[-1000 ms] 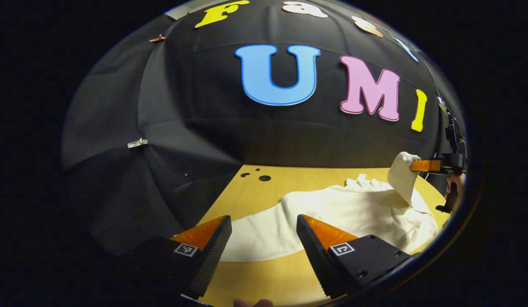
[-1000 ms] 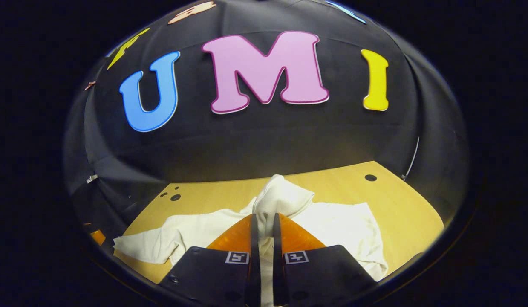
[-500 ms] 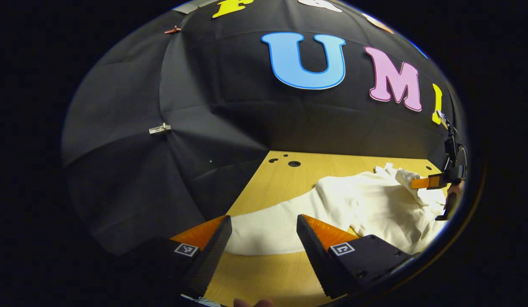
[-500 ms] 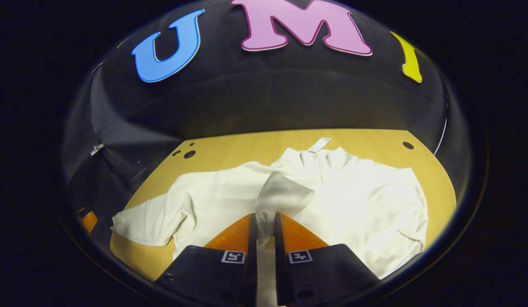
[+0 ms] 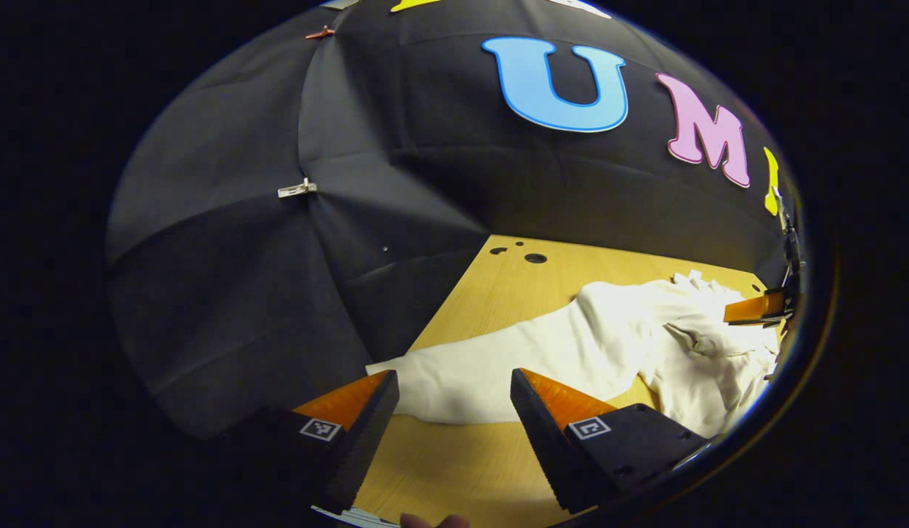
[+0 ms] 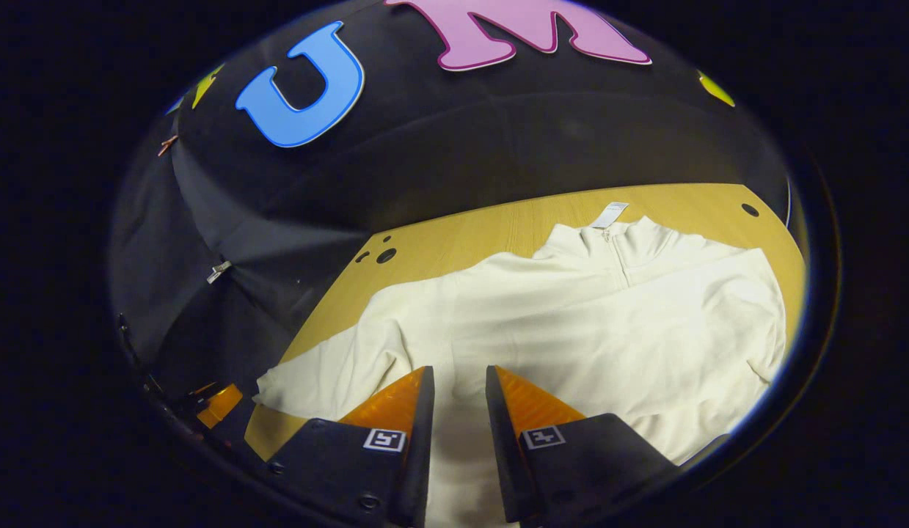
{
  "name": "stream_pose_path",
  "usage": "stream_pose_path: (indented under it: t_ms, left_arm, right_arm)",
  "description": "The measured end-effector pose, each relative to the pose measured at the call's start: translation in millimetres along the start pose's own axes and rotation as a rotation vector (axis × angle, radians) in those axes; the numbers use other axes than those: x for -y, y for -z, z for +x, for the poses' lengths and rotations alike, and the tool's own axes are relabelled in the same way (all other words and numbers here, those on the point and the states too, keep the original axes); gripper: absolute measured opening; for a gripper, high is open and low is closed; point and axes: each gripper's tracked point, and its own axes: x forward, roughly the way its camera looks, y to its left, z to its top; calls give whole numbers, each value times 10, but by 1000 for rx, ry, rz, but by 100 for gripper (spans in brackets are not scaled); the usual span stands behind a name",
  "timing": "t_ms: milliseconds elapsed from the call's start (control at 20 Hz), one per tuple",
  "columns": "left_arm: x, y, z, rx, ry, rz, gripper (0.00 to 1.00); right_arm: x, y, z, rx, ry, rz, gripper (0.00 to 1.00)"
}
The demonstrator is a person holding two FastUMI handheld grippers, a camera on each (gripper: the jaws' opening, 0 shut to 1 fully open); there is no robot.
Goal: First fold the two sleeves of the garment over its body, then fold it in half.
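A cream zip-neck garment point(image 6: 571, 308) lies flat on the wooden table point(image 6: 439, 242), collar at the far side. My right gripper point(image 6: 458, 374) hovers low over the garment's body, fingers parted, with cloth lying under the gap and nothing pinched. One sleeve point(image 5: 483, 367) stretches out sideways across the table to its cuff. My left gripper point(image 5: 450, 381) stands open just short of that sleeve, near its cuff end. In the left gripper view the right gripper's orange finger point(image 5: 751, 308) sits over rumpled cloth point(image 5: 703, 345) at the far right. The left gripper's orange finger point(image 6: 219, 403) shows beside the sleeve point(image 6: 315, 374).
Black cloth walls close in the table on the far and left sides. Dark holes point(image 5: 535, 258) mark the table's far left corner, and another hole point(image 6: 750, 210) sits at the far right. Bare wood point(image 5: 454, 469) lies under my left gripper. A fingertip point(image 5: 432, 521) shows at the bottom edge.
The right gripper came down onto the garment's body with the lifted sleeve, then its fingers parted and let the cloth go. The left gripper edged toward the outstretched sleeve, still open.
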Motion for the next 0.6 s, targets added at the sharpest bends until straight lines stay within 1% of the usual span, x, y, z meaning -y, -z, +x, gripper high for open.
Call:
stream_pose_path:
  t_ms: [100,150,200,250,450,600]
  left_arm:
    - [-117,57,102,-18,-36,-8,96]
    - [-147,101,156,-30,-48,-10,96]
    - [-188,127,212,-42,-60,-7,97]
    - [-214,180,290,-58,-67,-5,96]
    - [-270,366,513,-134,-82,-5,97]
    - [-353,574,655,-220,-105,-2,97]
  right_arm:
    - [68,13,-143,-2,10,-13,49]
    - [123,33,-212,-4,20,-20,64]
    - [181,47,-276,-2,36,-24,67]
    - [240,69,-347,0,51,-23,69]
    - [434,161,-555,-2,94,-7,69]
    - [549,168,-679,4,120,-8,69]
